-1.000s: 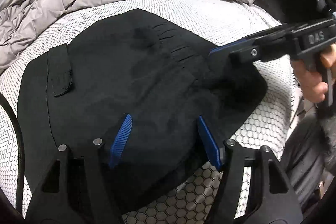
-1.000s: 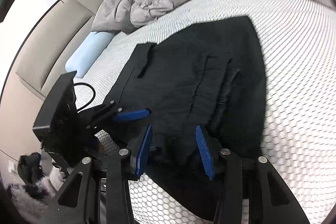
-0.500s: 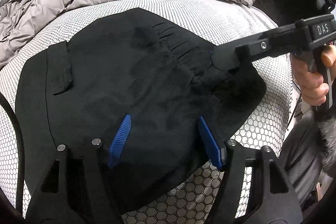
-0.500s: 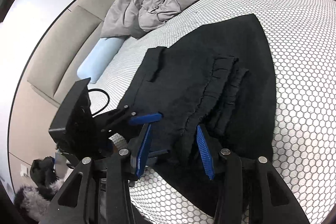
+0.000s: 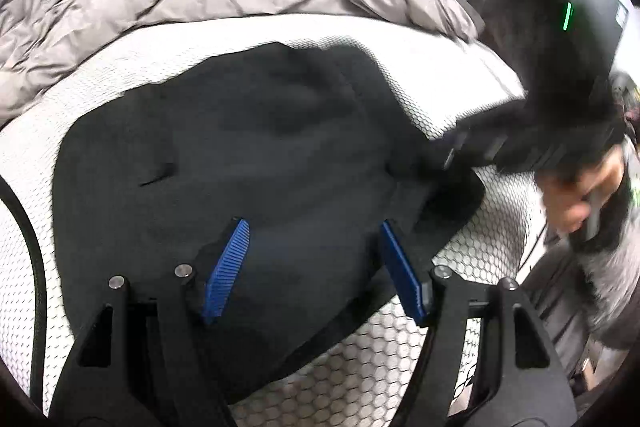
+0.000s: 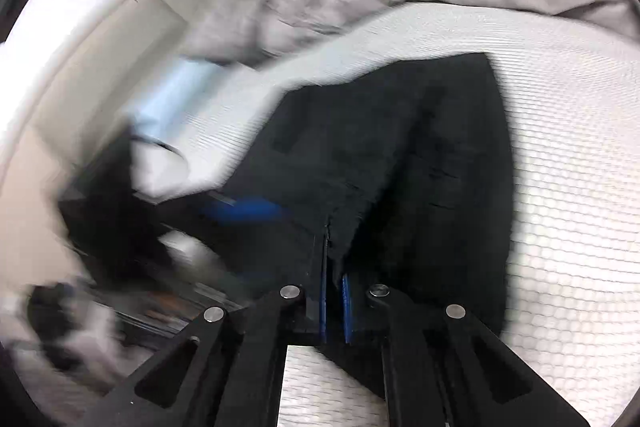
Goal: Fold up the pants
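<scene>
Black pants (image 5: 248, 155) lie spread on a white honeycomb-patterned mattress (image 5: 400, 367). My left gripper (image 5: 314, 267) hovers over their near edge, jaws wide apart, blue pads (image 5: 226, 269) on either side of flat cloth, not pinching it. In the right wrist view my right gripper (image 6: 334, 259) is shut, its pads pressed together on a bunched fold of the pants (image 6: 440, 167) at their near edge. From the left wrist view the right gripper (image 5: 460, 155) is a dark blur at the pants' right edge, held by a hand (image 5: 568, 195). The left gripper (image 6: 244, 209) shows blurred there.
A crumpled grey duvet (image 5: 180, 7) covers the far part of the bed. A light blue pillow (image 6: 176, 91) and a beige headboard (image 6: 100, 67) lie to the left. A black cable (image 5: 32, 247) runs along the left. Dark furniture with a green light (image 5: 566, 15) stands at the right.
My right gripper has shut on the pants' edge, where its jaws stood apart before. The cloth there has bunched up. Both views are now blurred by motion.
</scene>
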The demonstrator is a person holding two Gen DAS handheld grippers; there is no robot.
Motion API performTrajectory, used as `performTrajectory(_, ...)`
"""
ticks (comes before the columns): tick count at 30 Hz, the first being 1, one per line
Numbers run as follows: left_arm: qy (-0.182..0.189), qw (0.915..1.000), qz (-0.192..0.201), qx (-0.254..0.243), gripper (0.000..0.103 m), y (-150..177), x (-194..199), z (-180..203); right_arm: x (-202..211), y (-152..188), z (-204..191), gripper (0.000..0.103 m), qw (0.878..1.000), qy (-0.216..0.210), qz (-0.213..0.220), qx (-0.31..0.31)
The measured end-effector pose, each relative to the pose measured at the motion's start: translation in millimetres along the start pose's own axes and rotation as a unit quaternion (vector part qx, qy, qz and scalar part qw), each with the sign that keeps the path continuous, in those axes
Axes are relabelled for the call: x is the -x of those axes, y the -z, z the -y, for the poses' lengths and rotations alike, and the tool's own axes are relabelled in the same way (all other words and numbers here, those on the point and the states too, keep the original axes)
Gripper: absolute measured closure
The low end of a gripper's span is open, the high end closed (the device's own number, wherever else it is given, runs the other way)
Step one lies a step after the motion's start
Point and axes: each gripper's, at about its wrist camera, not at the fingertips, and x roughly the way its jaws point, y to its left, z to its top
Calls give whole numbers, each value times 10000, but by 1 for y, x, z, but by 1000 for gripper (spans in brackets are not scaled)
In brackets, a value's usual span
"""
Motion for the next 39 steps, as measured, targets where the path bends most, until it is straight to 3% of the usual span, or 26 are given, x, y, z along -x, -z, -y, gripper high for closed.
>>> performTrajectory(1, -39, 9999, -8, 126, 38, -1, 2, -8, -14, 4, 4, 95, 9989, 361, -281, 76)
performTrajectory(3, -187, 9988, 63, 459, 38, -4, 9, -27, -17, 7, 16, 94, 9993, 111, -298, -215)
performTrajectory(5, -253, 9963, 256, 777, 38, -6, 19, -46, -4, 5, 25, 87, 9984, -257, -170, -470)
performTrajectory(6, -311, 9939, 386, 988, 38, -7, 26, -59, 4, 5, 29, 82, 9979, -339, -58, -550)
performTrajectory(7, -363, 9920, 464, 1116, 38, -7, 29, -67, 10, 4, 35, 68, 9972, -325, 90, -671)
performTrajectory(8, -441, 9885, 568, 1333, 38, -6, 33, -80, 11, 4, 40, 62, 9959, -379, 155, -806)
performTrajectory(10, -572, 9809, 654, 1740, 38, -4, 38, -103, 3, 5, 50, 62, 9919, -692, 63, -1067)
performTrajectory(13, -748, 9687, 665, 2271, 38, 3, 40, -131, -18, 6, 59, 62, 9894, -757, -173, -1228)
performTrajectory(15, -786, 9630, 609, 2506, 38, 7, 37, -146, -19, 5, 57, 74, 9920, -606, -180, -1090)
performTrajectory(16, -777, 9614, 588, 2571, 38, 8, 37, -150, -7, 3, 50, 92, 9934, -616, -60, -970)
performTrajectory(20, -802, 9640, 585, 2467, 38, 8, 39, -155, 28, 7, 26, 93, 9939, -841, 159, -700)
performTrajectory(22, -840, 9665, 469, 2380, 38, 9, 36, -155, 19, 16, 29, 91, 9952, -698, -149, -662)
performTrajectory(24, -883, 9684, 302, 2314, 38, 8, 29, -153, 0, 25, 40, 85, 9954, -422, -484, -712)
performTrajectory(27, -916, 9711, 17, 2206, 38, 10, 20, -149, 14, 23, 50, 77, 9931, -658, -268, -938)
performTrajectory(28, -910, 9718, -59, 2175, 38, 11, 18, -147, 29, 21, 49, 68, 9951, -479, 23, -862)
performTrajectory(30, -847, 9740, -249, 2085, 36, 15, 12, -145, 53, 17, 54, 42, 9946, -123, 670, -786)
performTrajectory(31, -823, 9743, -260, 2082, 35, 15, 12, -144, 54, 14, 57, 26, 9935, 90, 766, -834)
performTrajectory(32, -760, 9740, -264, 2119, 35, 16, 12, -146, 51, 11, 60, 25, 9929, 150, 765, -897)
performTrajectory(35, -519, 9733, -262, 2222, 36, 19, 10, -150, 20, 12, 78, 25, 9884, -365, 294, -1443)
performTrajectory(36, -461, 9730, -247, 2249, 43, 19, 9, -152, 13, 11, 82, 26, 9873, -449, 208, -1512)
performTrajectory(37, -465, 9728, -215, 2260, 49, 18, 7, -152, 2, 10, 81, 32, 9876, -459, 101, -1499)
performTrajectory(38, -568, 9731, -144, 2229, 52, 15, 6, -151, -3, 8, 77, 47, 9898, -360, 122, -1374)
performTrajectory(39, -708, 9753, -30, 2092, 59, 9, 7, -147, -6, 7, 71, 55, 9913, -284, 171, -1271)
